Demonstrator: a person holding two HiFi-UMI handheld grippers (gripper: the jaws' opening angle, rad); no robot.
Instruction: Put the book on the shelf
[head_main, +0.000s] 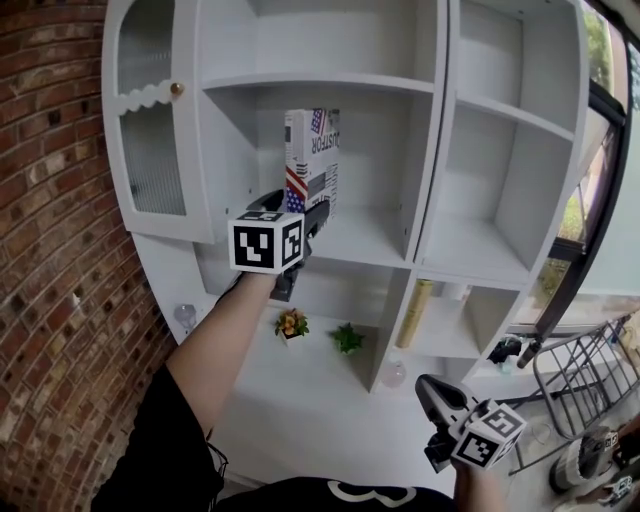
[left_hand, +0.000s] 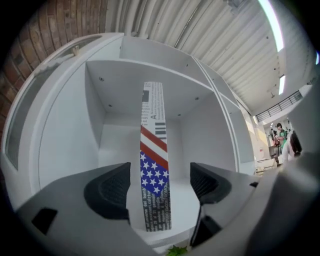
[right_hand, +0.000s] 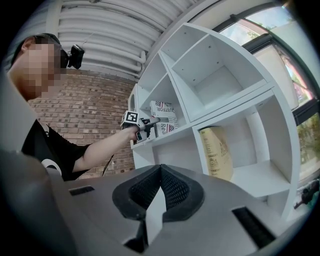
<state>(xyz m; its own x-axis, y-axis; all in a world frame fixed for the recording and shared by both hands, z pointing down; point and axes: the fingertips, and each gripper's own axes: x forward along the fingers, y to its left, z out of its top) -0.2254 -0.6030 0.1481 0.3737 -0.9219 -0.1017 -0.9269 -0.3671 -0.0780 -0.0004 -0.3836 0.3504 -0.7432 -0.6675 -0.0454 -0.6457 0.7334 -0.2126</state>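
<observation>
Closest to us, low on the right, the right gripper (head_main: 425, 388) hangs down by our body with its jaws pressed together on nothing. Its own view shows the pads meeting with only air in front, so it's out of this play. All the action is up at the left gripper (head_main: 297, 208), arm stretched into the middle compartment of the white shelf (head_main: 365, 245). And there's the book (left_hand: 154, 165), the one with the stars-and-stripes spine, standing upright on the compartment's floor, spine towards us, roughly mid-compartment and clear of both side walls. Look at the left gripper view: the jaws stand apart with the book between them, a sliver of daylight on each side, neither pad pressing. So we'd call this the letting-go. The book looks placed and seems to carry its own weight, and the task reads as all but done. What's next calls for a straight pull back along the line of the jaws, no sideways drift, because a tall, thin book standing alone with nothing to lean on could tip at the slightest brush from a pad.
</observation>
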